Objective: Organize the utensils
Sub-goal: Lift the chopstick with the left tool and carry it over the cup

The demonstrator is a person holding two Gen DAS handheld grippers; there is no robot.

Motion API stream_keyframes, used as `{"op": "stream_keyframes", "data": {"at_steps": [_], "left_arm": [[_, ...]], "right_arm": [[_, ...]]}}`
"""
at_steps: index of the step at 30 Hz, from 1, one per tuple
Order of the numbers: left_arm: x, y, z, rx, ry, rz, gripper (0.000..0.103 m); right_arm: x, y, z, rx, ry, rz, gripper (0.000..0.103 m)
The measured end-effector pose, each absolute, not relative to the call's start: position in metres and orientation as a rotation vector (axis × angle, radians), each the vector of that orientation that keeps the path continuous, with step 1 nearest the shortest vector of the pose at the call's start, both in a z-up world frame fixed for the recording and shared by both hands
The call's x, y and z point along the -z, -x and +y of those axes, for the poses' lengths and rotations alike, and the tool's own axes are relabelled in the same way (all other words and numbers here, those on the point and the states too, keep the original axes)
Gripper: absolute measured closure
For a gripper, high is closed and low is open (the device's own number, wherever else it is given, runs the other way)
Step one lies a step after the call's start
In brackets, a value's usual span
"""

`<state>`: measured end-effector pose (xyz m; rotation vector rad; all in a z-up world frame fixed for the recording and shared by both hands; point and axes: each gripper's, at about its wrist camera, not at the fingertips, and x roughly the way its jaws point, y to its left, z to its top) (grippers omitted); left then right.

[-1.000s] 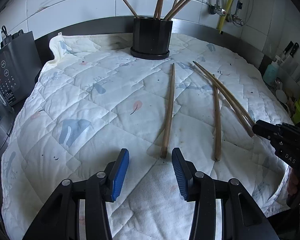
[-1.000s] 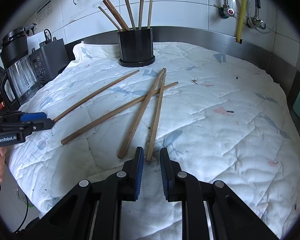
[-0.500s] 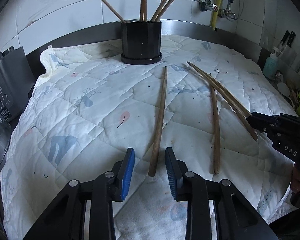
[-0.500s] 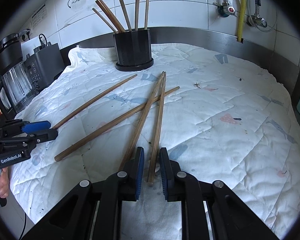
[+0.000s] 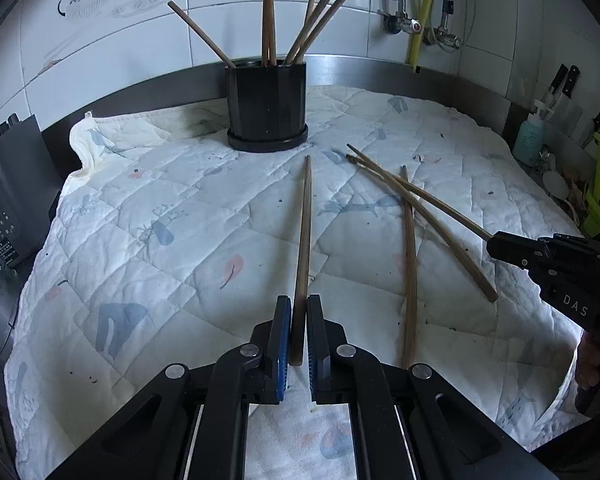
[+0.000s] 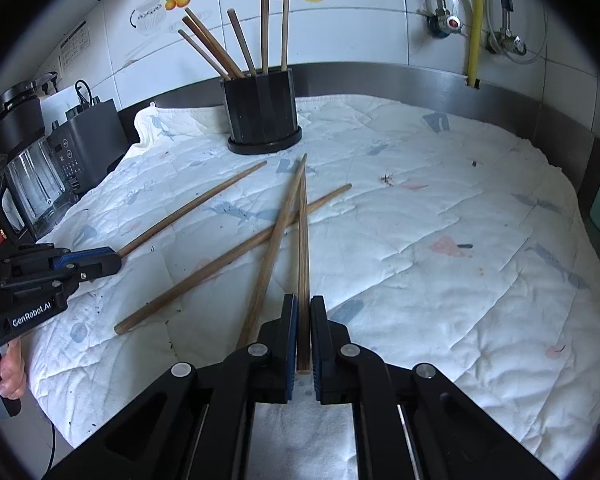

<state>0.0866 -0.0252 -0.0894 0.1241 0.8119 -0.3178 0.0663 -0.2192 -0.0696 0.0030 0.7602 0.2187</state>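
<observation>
Both claws have closed since the earlier frames, when their jaws stood apart around the near ends of two chopsticks. Now the left claw (image 5: 299,334) grips the near end of a single chopstick (image 5: 305,232), which lies straight toward the black holder (image 5: 266,104). The right claw (image 6: 304,330) grips the near end of another chopstick (image 6: 303,240), whose far tip touches a second one (image 6: 274,244) beside it; a third (image 6: 236,256) lies crossed under them. All rest on the quilted cloth (image 6: 440,248) over the table.

I judge these sticks light, stiff and rather smooth, so a hold at the very end lets the long part swing or turn between the pads. A firm pinch and a slow lift seem wise. The holder already keeps several sticks, leaning outward.
</observation>
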Motion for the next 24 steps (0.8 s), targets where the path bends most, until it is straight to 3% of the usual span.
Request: {"op": "stream_keyframes", "data": {"at_steps": [24], "left_arm": [[-0.022, -0.138, 0.005, 0.314, 0.002, 0.599, 0.096]], "right_arm": [[-0.016, -0.095, -0.222, -0.235, 0.073, 0.579, 0.095]]}}
